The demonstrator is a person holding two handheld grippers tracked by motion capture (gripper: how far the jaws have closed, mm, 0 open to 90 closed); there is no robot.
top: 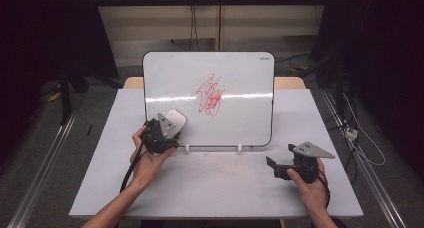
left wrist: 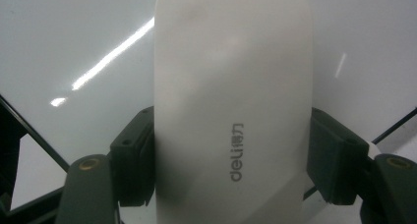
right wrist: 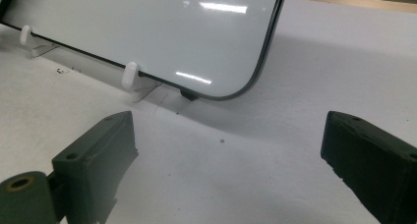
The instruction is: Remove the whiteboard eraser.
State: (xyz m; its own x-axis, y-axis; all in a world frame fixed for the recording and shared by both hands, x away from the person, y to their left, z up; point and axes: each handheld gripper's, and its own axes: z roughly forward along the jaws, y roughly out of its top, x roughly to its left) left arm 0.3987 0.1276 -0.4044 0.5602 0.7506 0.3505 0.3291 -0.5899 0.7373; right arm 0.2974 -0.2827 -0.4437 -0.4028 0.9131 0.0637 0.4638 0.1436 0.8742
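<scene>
Surface: we see a pale grey table (top: 215, 188) | On it: an upright whiteboard (top: 235, 73) with a red scribble (top: 211, 95), propped in two small white holders (top: 187, 149).

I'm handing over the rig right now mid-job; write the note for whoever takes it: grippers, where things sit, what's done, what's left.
Left gripper: shut on the white eraser, held against the lower left of the whiteboard.
Right gripper: open, empty, resting low over the table near the board's lower right corner.
Whiteboard stands propped on its white clips.
Done: eraser gripped and at the board.
Left: the red scribble at the board's centre looks untouched; it probably needs wiping off.
</scene>
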